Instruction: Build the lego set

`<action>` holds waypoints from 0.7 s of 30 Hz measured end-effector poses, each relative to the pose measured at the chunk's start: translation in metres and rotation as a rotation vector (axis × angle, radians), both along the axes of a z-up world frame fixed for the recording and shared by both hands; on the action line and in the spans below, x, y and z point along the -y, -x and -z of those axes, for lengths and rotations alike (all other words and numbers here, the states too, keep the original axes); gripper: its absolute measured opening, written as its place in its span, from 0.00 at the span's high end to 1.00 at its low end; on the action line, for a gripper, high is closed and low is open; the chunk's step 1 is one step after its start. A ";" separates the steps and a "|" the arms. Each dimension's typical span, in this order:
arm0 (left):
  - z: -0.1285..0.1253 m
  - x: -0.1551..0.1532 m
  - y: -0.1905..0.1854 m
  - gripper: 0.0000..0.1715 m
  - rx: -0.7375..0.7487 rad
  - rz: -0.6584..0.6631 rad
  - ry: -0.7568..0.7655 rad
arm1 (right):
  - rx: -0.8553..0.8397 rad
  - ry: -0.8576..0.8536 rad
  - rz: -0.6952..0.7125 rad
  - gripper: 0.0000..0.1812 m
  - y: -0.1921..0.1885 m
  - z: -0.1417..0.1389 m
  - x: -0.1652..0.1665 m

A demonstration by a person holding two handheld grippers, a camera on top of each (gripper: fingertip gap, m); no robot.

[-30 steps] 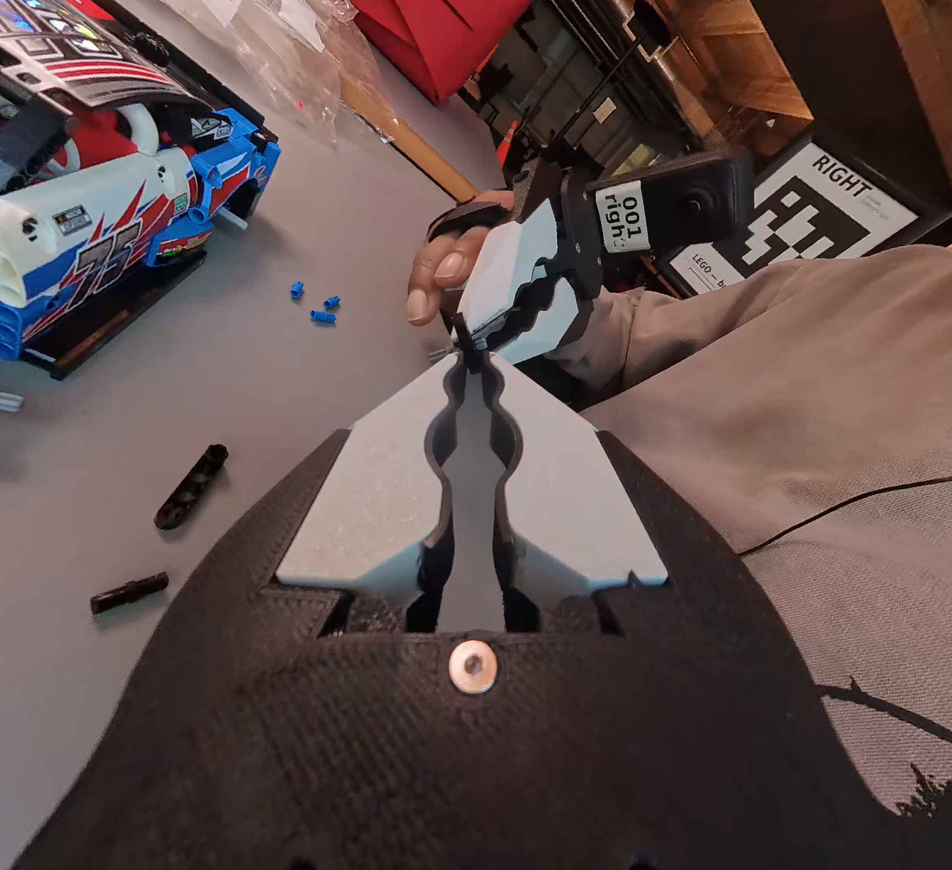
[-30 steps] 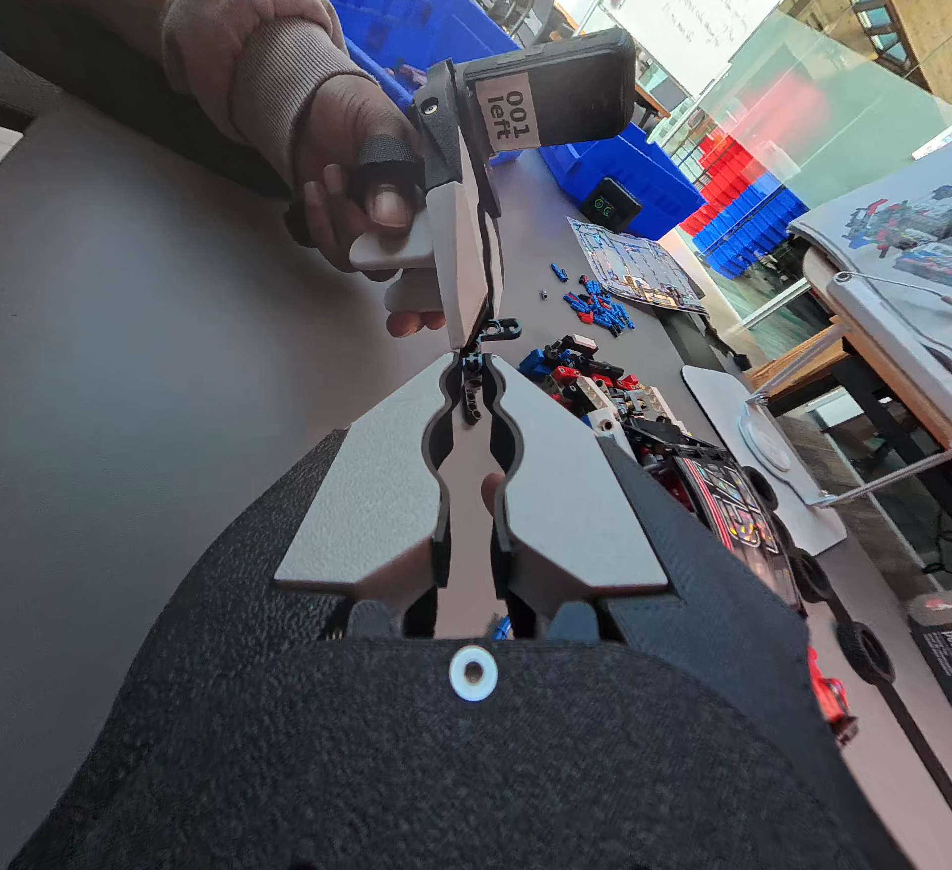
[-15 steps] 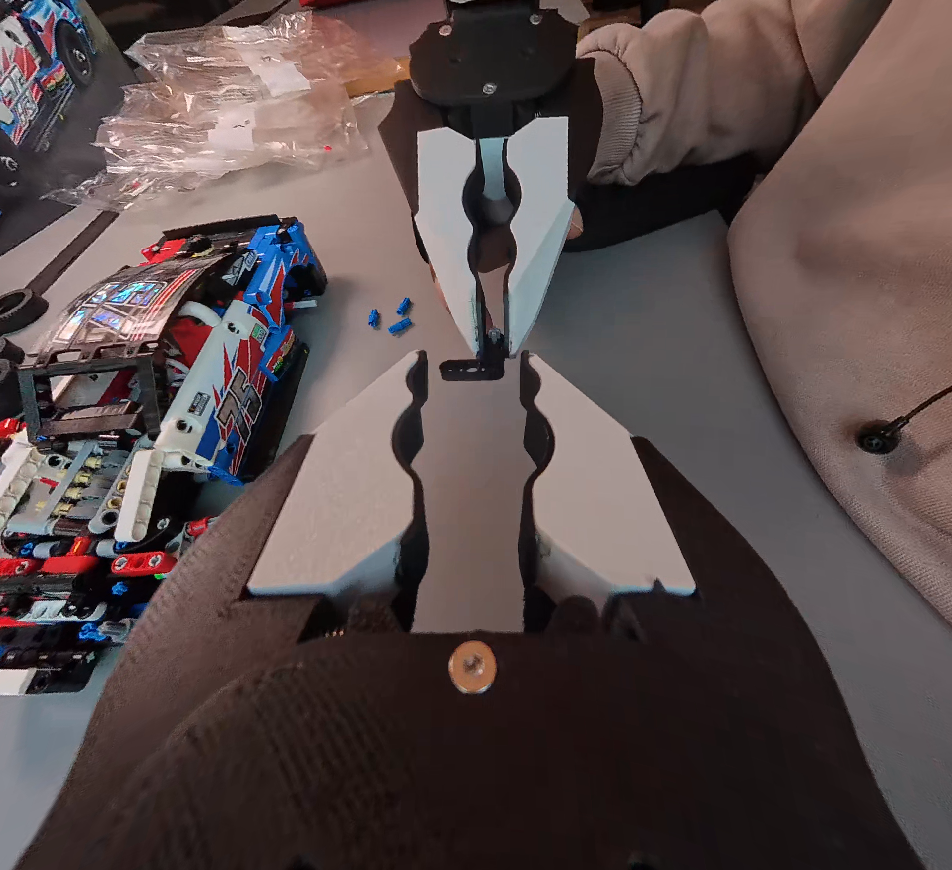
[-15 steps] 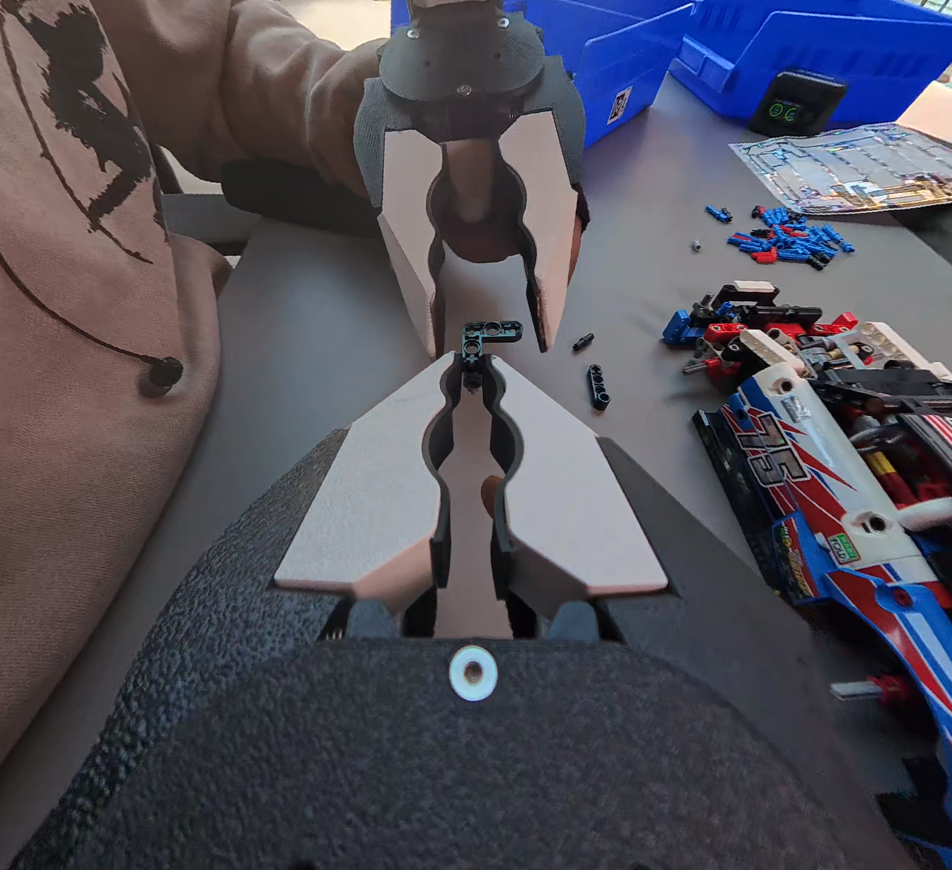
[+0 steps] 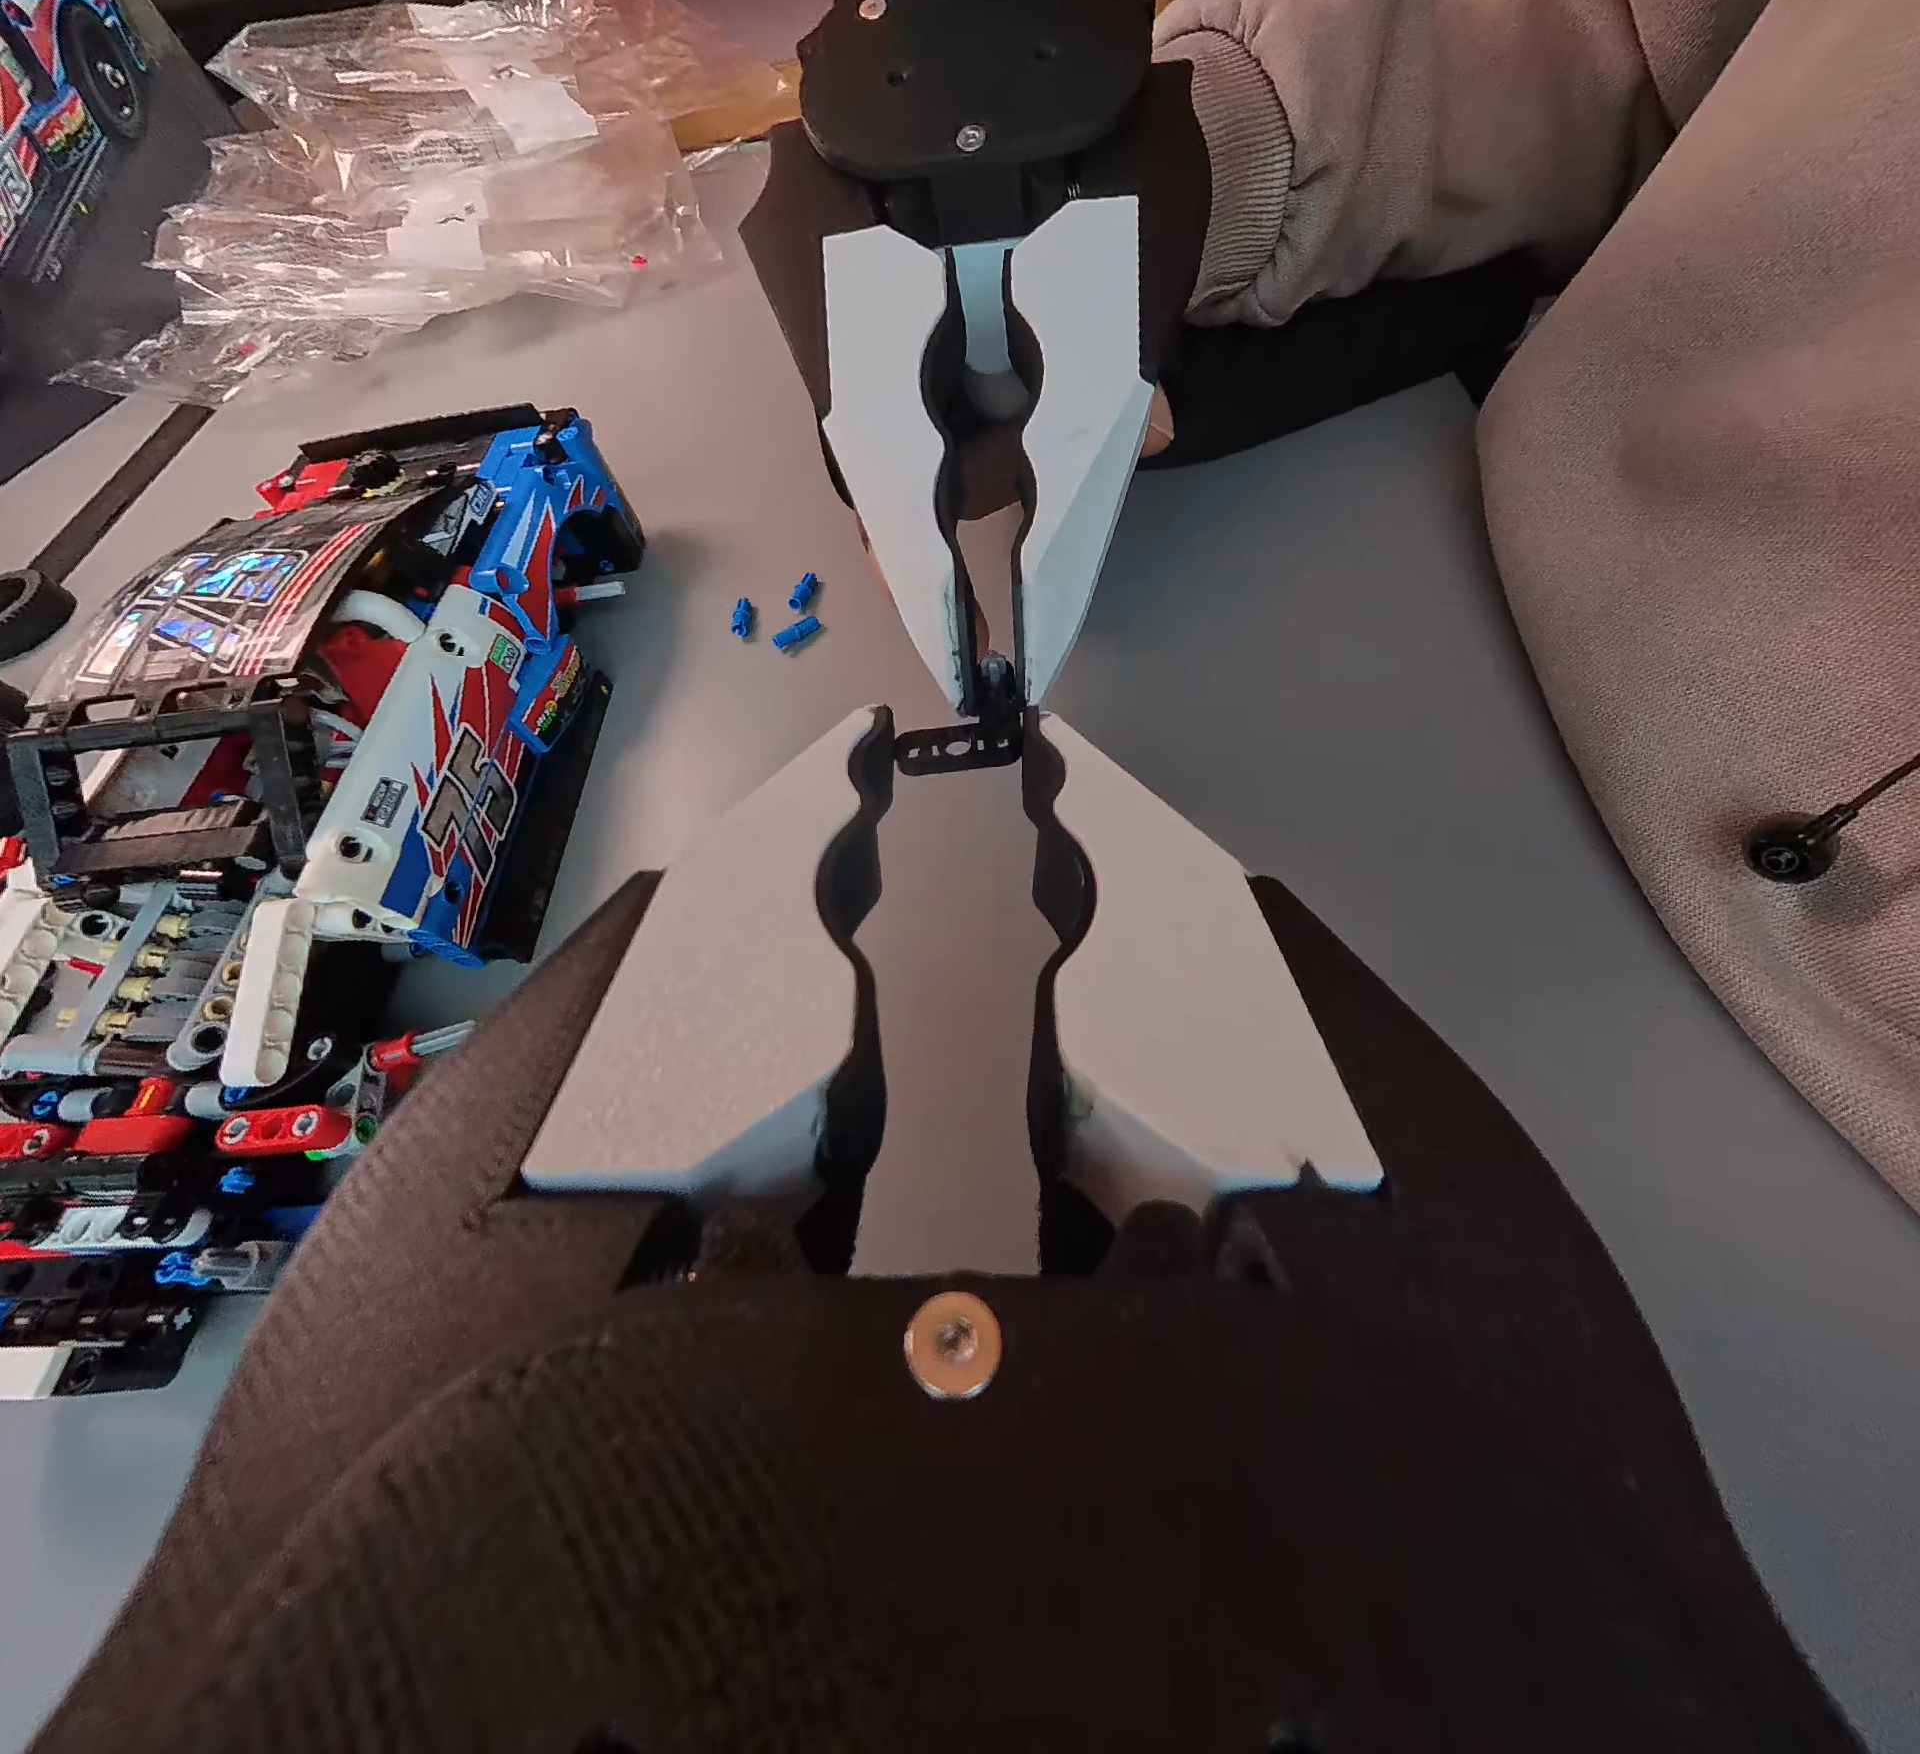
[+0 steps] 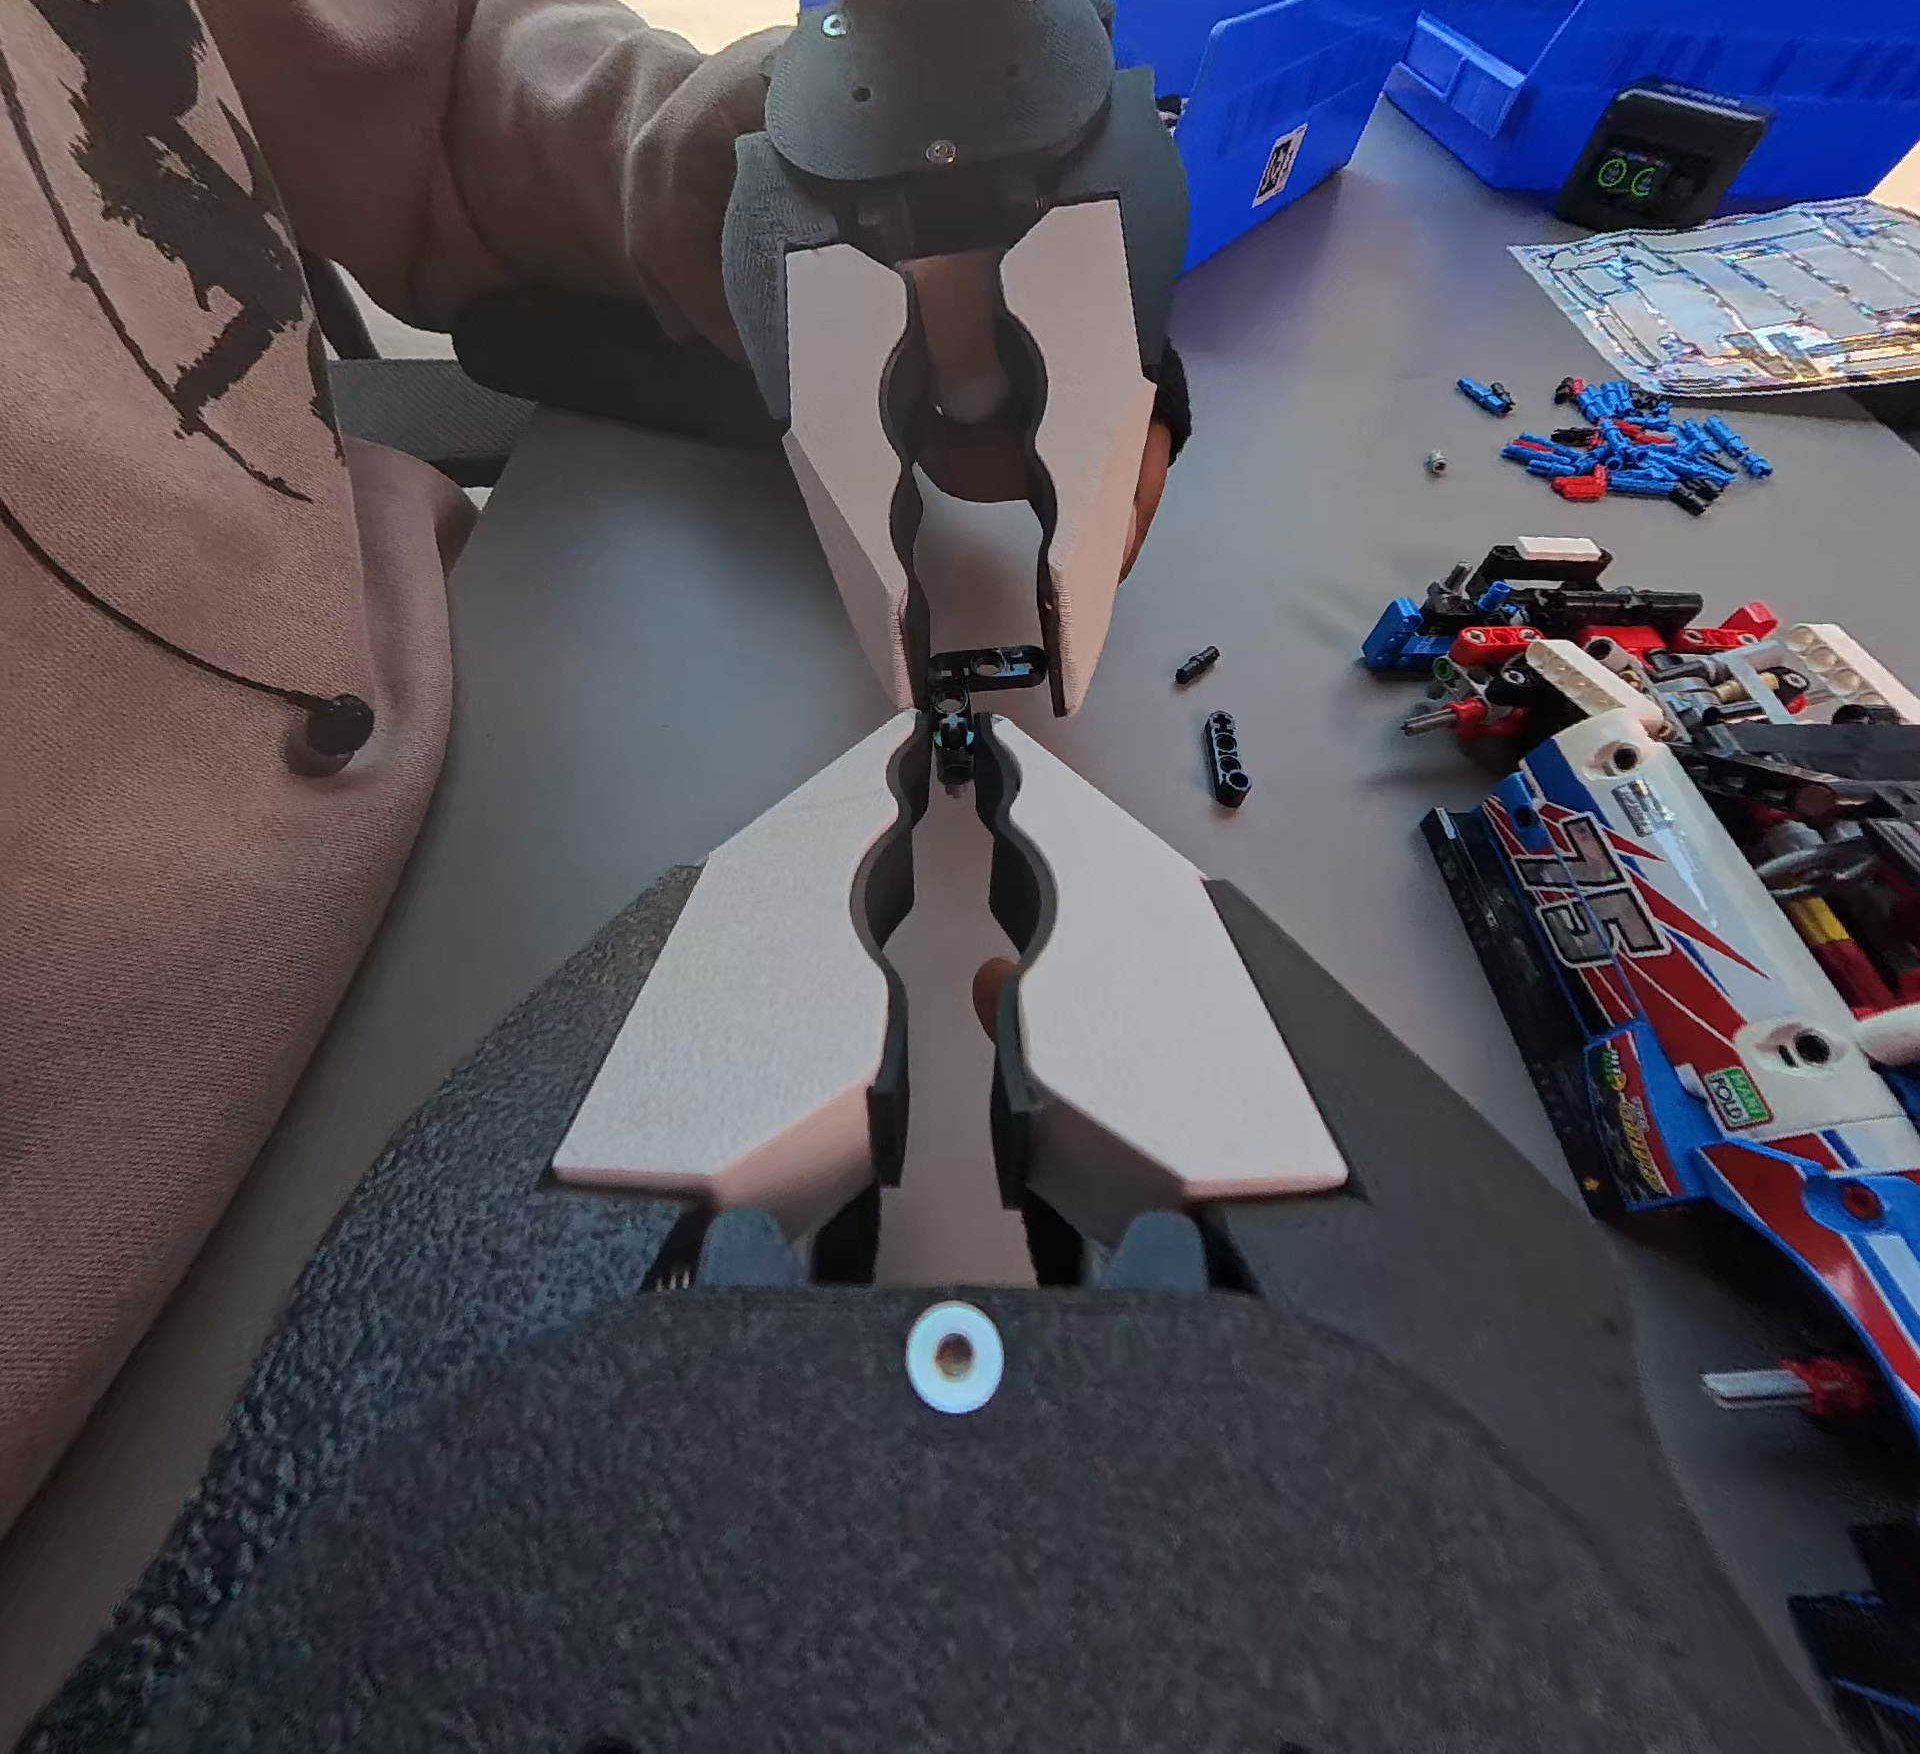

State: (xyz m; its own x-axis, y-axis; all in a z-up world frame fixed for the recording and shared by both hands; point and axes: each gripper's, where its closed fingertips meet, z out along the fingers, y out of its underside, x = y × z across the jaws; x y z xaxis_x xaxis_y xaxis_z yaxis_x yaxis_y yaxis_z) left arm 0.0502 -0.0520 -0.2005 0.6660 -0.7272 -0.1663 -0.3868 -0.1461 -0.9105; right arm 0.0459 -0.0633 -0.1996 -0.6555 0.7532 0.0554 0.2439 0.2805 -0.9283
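A small black L-shaped lego beam [image 5: 956,754] hangs above the grey table between both grippers. My right gripper [image 6: 951,728] is shut on one arm of it; in the left wrist view the right gripper [image 5: 992,681] comes down from above. My left gripper [image 5: 956,722] has its jaws closed in on the two ends of the other arm [image 6: 987,662], as far as I can tell touching them; it also shows in the right wrist view [image 6: 985,665]. The part-built blue, white and red lego car [image 5: 416,769] lies on the table [image 6: 1662,925].
Three blue pins [image 5: 774,618] lie near the car. A loose black beam [image 6: 1226,759] and a black pin [image 6: 1197,665] lie on the table. A pile of pins [image 6: 1631,452], a sticker sheet [image 6: 1745,302], blue bins [image 6: 1299,42] and plastic bags [image 5: 416,177] stand farther off. The person's body is close. The tips of both grippers are at nearly the same place.
The two grippers swung from a raised, tilted pose to face each other over the table. The left jaws opened, then narrowed onto the beam that the right gripper keeps holding.
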 end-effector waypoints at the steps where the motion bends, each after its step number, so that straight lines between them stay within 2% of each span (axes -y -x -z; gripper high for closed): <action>1: 0.000 0.000 0.000 0.87 0.019 -0.003 0.011 | -0.008 -0.005 0.003 0.97 0.000 0.000 0.000; 10: -0.006 -0.005 0.006 0.87 0.344 -0.032 0.219 | -0.134 -0.131 0.041 0.97 0.005 -0.005 -0.008; 19: -0.009 -0.006 0.011 0.90 0.490 -0.032 0.323 | -0.249 -0.345 0.043 0.97 0.007 -0.001 -0.008; 21: -0.007 -0.006 0.013 0.94 0.501 -0.035 0.344 | -0.274 -0.392 0.046 0.97 0.007 -0.001 -0.009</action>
State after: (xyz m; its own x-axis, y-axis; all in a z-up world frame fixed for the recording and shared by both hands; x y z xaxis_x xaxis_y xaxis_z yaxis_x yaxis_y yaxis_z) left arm 0.0375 -0.0456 -0.1932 0.6273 -0.6597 0.4139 0.0867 -0.4689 -0.8790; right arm 0.0384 -0.0543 -0.1986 -0.5433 0.6689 0.5073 0.0253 0.6171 -0.7865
